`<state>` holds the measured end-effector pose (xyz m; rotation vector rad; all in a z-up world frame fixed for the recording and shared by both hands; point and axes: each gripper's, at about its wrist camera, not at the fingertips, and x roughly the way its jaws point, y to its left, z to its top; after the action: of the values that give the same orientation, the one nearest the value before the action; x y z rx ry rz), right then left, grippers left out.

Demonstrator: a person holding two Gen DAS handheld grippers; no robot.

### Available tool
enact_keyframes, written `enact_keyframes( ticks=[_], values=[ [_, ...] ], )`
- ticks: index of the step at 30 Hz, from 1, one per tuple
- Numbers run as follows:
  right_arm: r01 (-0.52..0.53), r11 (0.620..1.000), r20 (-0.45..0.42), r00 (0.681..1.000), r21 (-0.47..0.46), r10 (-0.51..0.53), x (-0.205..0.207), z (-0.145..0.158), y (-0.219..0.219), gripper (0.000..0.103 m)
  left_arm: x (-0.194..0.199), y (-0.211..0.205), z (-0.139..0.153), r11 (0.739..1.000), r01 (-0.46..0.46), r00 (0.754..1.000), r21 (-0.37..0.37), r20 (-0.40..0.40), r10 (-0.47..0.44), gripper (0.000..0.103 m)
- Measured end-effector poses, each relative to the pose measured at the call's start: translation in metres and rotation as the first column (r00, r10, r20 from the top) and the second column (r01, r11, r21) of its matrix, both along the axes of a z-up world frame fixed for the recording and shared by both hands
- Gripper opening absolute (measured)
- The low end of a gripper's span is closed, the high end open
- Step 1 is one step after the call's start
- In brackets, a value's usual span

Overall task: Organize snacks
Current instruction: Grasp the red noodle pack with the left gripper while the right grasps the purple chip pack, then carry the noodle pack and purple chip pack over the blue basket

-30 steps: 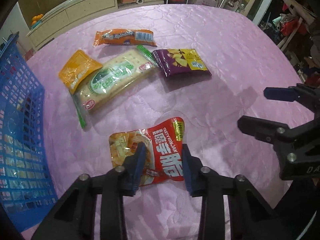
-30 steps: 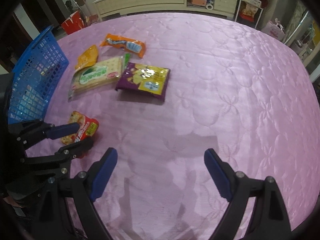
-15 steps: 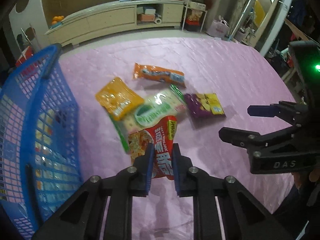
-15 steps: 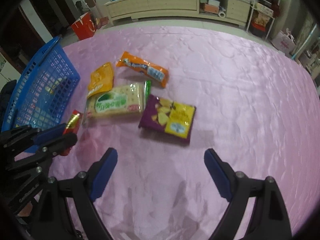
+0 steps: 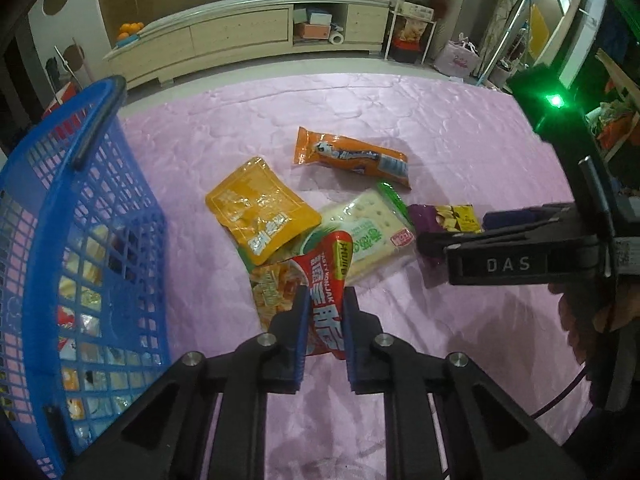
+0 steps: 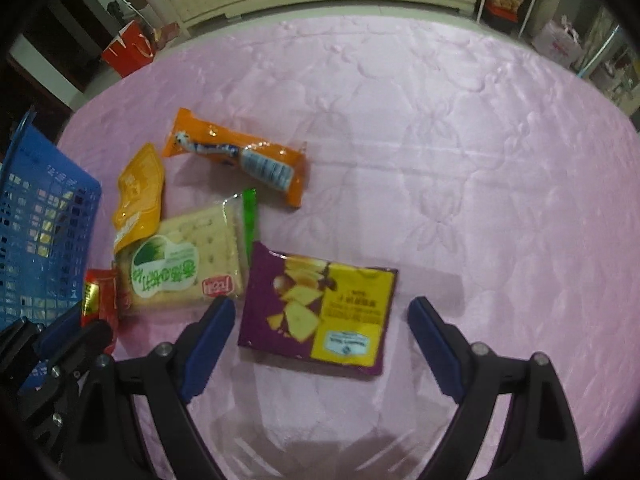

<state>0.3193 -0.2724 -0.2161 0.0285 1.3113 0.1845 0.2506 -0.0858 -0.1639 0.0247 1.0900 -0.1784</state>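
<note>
Left claw [image 5: 324,320] is pinching the red konjac pack [image 5: 320,280], now lifted off the pink bench [image 5: 440,120]; right claw [image 6: 320,320] is spread wide, closer over the purple pack [image 6: 320,312].

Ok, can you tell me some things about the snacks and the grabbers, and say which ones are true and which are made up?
1. The left gripper pinches the red snack packet. True.
2. The right gripper grips the purple chip bag. False: its fingers stand wide apart around it.
3. The blue basket holds snacks. True.
4. The orange wrapper lies inside the basket. False: it lies on the pink cloth.
</note>
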Motion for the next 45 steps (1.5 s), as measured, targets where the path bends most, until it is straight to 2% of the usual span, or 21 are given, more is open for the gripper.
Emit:
enact_keyframes(
  ticks=[5, 7, 11, 18, 25, 37, 41, 45],
  values=[
    [-0.016, 1.000, 0.015, 1.000, -0.019, 0.016, -0.001, -0.001, 0.007, 0.090, 0.002, 0.002, 0.002, 1.000, -0.007, 1.000, 0.001, -0.001, 0.007, 0.014],
    [-0.051, 0.998, 0.027, 0.998, -0.039, 0.052, -0.005, 0.000, 0.010, 0.076, 0.002, 0.003, 0.002, 1.000, -0.010, 1.000, -0.002, 0.000, 0.010, 0.014],
    [-0.093, 0.995, 0.023, 0.995, -0.023, 0.094, -0.017, 0.003, 0.017, 0.066, 0.000, 0.002, 0.002, 1.000, -0.009, 1.000, -0.011, 0.000, 0.009, 0.014],
    [-0.128, 0.991, 0.081, 0.988, -0.034, 0.131, -0.052, 0.031, 0.005, 0.065, -0.016, -0.002, 0.011, 0.999, 0.006, 1.000, -0.047, 0.006, -0.006, 0.014],
    [-0.153, 0.988, 0.164, 0.974, -0.033, 0.157, -0.086, 0.078, 0.001, 0.065, -0.040, -0.002, 0.040, 0.998, 0.017, 0.998, -0.065, 0.067, -0.012, 0.014],
    [-0.220, 0.975, 0.321, 0.923, -0.012, 0.212, -0.126, 0.163, 0.054, 0.065, -0.090, 0.034, 0.118, 0.997, 0.020, 0.975, -0.068, 0.220, -0.004, 0.014],
    [-0.258, 0.966, 0.364, 0.899, -0.005, 0.242, -0.137, 0.184, 0.076, 0.065, -0.101, 0.057, 0.133, 0.998, 0.005, 0.969, -0.058, 0.248, 0.009, 0.014],
    [-0.291, 0.957, 0.390, 0.881, -0.001, 0.268, -0.138, 0.191, 0.096, 0.065, -0.113, 0.085, 0.142, 0.998, -0.018, 0.964, -0.055, 0.265, 0.031, 0.014]
  ],
)
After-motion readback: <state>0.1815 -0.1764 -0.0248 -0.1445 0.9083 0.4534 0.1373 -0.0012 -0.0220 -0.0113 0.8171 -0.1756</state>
